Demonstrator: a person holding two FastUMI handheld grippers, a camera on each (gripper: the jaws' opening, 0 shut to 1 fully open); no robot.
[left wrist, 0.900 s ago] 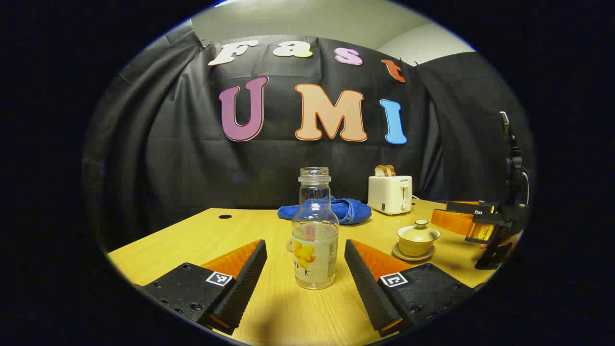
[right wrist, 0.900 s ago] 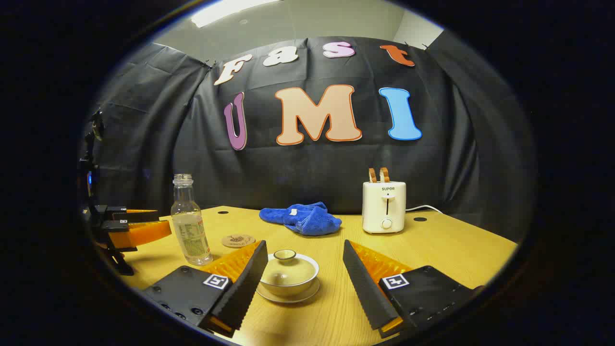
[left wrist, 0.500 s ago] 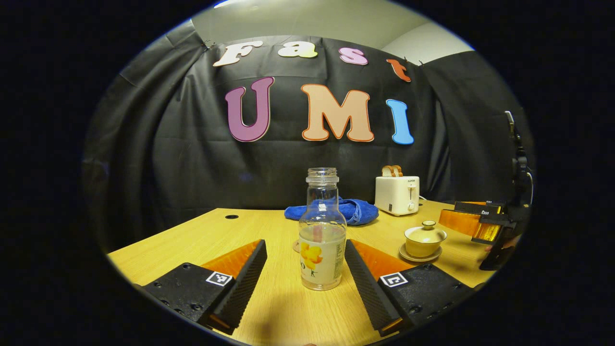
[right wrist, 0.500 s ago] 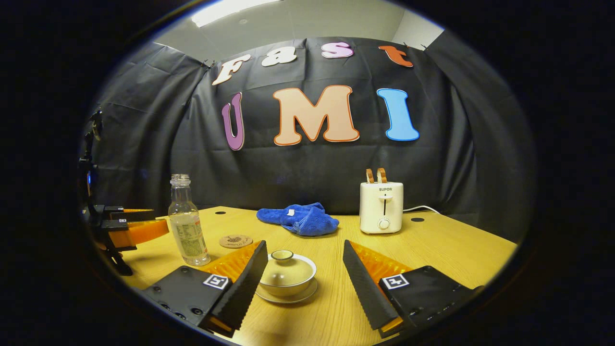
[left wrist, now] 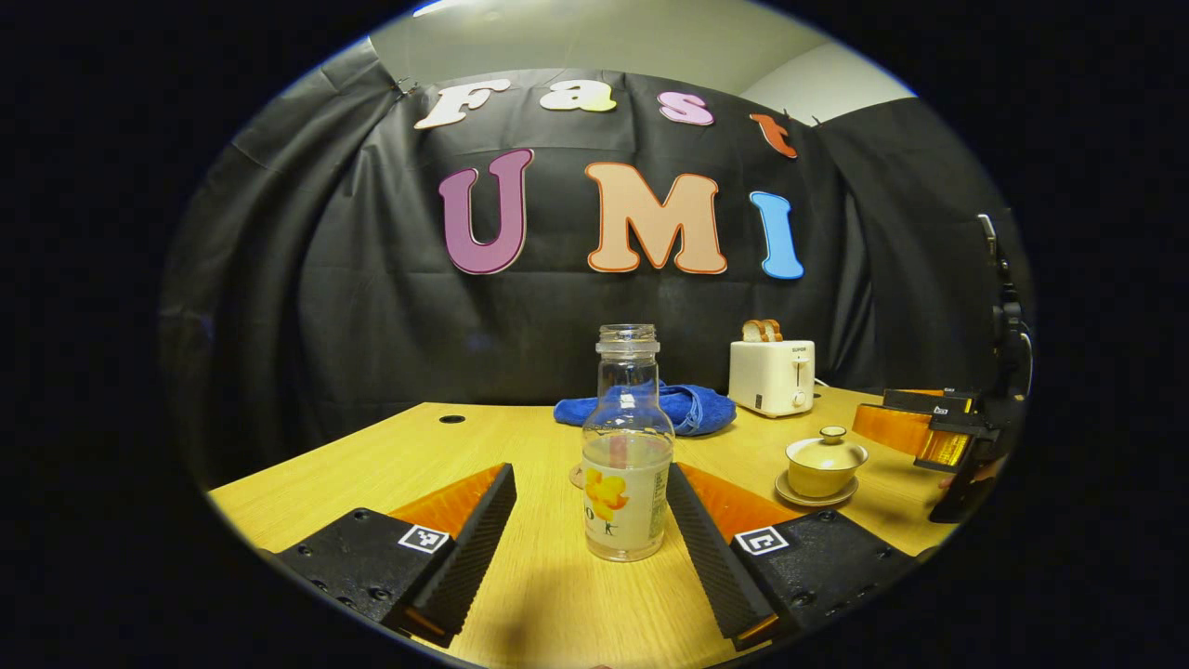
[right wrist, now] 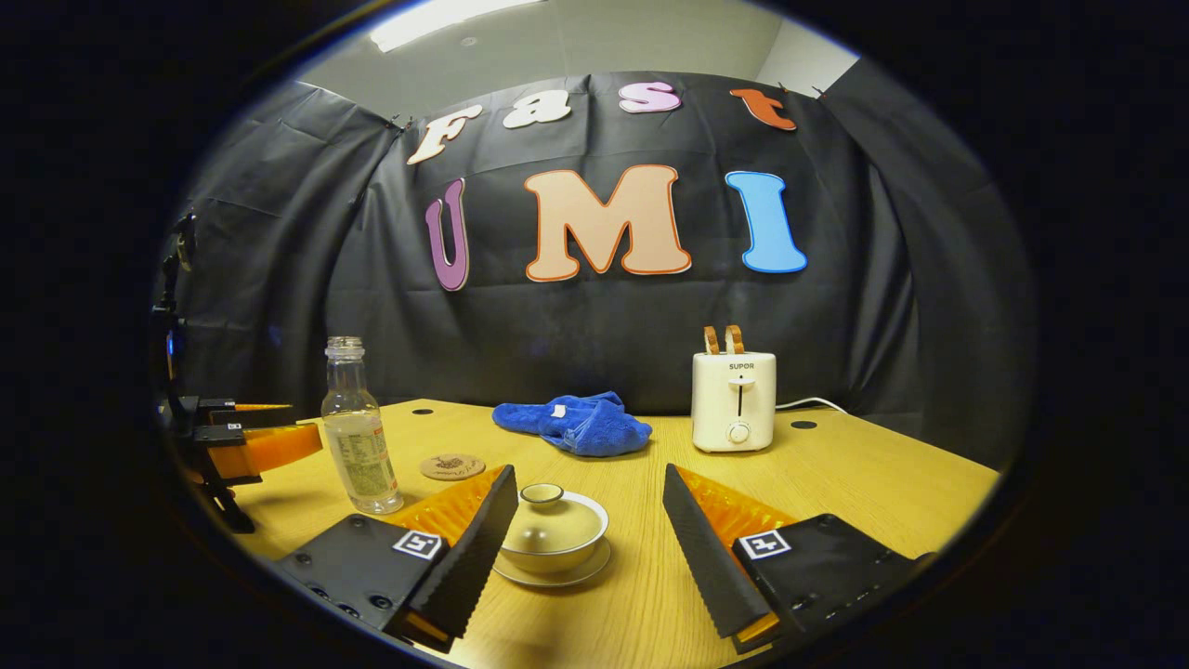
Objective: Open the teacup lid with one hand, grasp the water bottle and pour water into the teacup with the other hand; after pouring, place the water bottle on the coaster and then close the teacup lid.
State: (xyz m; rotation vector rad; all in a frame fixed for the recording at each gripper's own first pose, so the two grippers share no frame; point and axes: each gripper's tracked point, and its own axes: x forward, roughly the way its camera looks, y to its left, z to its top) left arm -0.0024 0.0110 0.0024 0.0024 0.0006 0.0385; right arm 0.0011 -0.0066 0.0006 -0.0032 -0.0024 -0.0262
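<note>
Both tools (jaws wide) sit level: left tool [left wrist: 590, 544] brackets the bottle [left wrist: 627, 455].

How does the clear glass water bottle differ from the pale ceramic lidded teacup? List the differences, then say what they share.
The clear glass water bottle is tall and narrow; the pale ceramic lidded teacup is low and wide. The bottle's mouth is uncapped; the teacup's lid is on. The bottle stands directly on the wooden table; the teacup sits on a saucer. You can see through the bottle, not the teacup. Both stand upright, ungrasped.
</note>
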